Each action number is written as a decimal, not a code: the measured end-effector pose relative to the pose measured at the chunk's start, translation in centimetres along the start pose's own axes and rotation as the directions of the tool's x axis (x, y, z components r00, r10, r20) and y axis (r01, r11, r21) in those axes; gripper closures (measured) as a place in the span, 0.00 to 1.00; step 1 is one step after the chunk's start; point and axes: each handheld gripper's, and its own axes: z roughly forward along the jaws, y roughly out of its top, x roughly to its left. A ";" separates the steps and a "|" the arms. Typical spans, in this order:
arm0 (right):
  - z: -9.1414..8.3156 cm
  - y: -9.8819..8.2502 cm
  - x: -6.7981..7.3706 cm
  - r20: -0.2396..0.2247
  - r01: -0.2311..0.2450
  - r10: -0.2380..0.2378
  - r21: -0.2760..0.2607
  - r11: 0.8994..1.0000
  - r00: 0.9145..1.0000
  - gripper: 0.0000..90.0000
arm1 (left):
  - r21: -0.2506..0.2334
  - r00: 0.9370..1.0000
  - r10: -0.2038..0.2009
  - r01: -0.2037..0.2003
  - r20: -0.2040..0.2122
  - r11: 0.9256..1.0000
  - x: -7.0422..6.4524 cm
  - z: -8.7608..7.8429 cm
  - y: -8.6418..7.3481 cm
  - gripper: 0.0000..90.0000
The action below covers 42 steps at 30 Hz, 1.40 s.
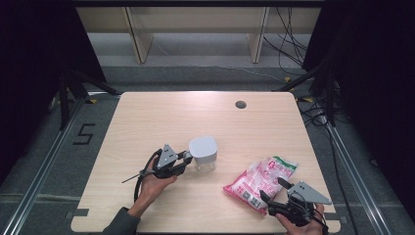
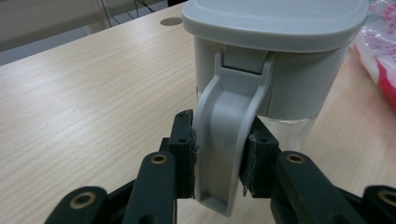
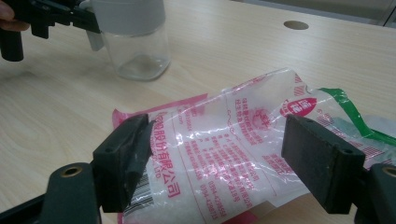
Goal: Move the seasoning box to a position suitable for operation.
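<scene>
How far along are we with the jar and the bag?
Done: the left gripper is clamped on the latch handle of the glass jar. In hand: the right gripper sits open over the pink-printed plastic bag, pads not pressing it. Left: the grey lid is on the jar, which looks empty, and the bag lies full of white granules on the table.

A light wooden table is seen, with a round grommet hole near its far edge. Beyond it, wooden shelf legs and loose black cables are seen on the grey floor.
</scene>
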 end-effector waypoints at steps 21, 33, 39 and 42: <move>0.2 0.0 0.1 -0.008 -0.003 0.003 0.000 1.000 1.000 0.27 | -0.011 0.996 0.027 -0.026 0.084 1.000 -0.4 -0.1 -0.1 0.77; 0.3 0.0 0.0 -0.014 0.000 0.000 0.008 1.000 1.000 0.27 | -0.009 0.996 0.022 -0.021 0.082 1.000 0.0 0.6 0.1 0.77; 0.3 -0.1 0.0 -0.014 0.005 -0.005 0.010 1.000 1.000 0.27 | -0.016 0.996 0.027 -0.026 0.081 1.000 0.1 0.8 0.2 0.76; 0.2 -0.1 0.1 -0.014 -0.014 0.015 0.014 1.000 1.000 0.27 | -0.015 0.997 -0.007 0.008 0.078 1.000 0.2 0.9 0.2 0.76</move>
